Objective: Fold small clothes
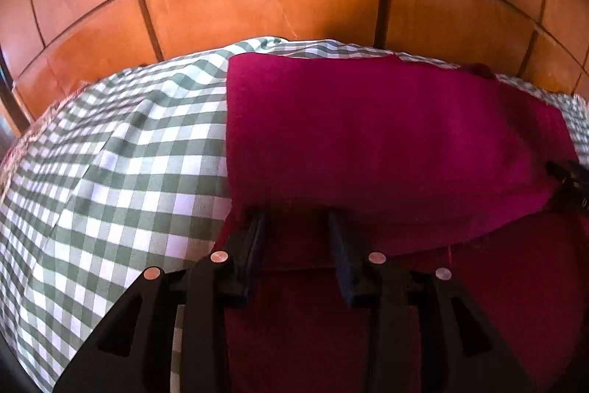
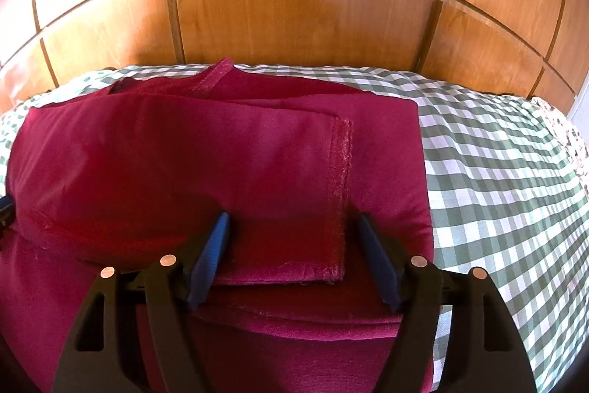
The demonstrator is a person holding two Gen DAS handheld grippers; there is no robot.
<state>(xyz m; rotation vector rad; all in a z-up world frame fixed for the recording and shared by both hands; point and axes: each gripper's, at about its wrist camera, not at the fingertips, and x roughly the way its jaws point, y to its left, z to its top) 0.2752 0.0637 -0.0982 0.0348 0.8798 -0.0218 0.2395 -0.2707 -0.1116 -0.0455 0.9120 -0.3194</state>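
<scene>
My left tongs (image 1: 296, 220) and right tongs (image 2: 292, 227) gape wide, holding nothing, over the crimson garment (image 2: 221, 153), which lies partly folded mid-bed (image 2: 497, 172); more folds likely remain.

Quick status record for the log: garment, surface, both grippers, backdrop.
garment: dark red garment, partly folded, layers stacked, a stitched hem showing on top
surface: green-and-white checked cloth under the garment
left gripper: open, fingertips at the near edge of the folded layer
right gripper: open, fingers astride the hemmed flap, nothing clamped
backdrop: wood panelling behind the cloth
fold state: not finished, as far as the layers show
</scene>
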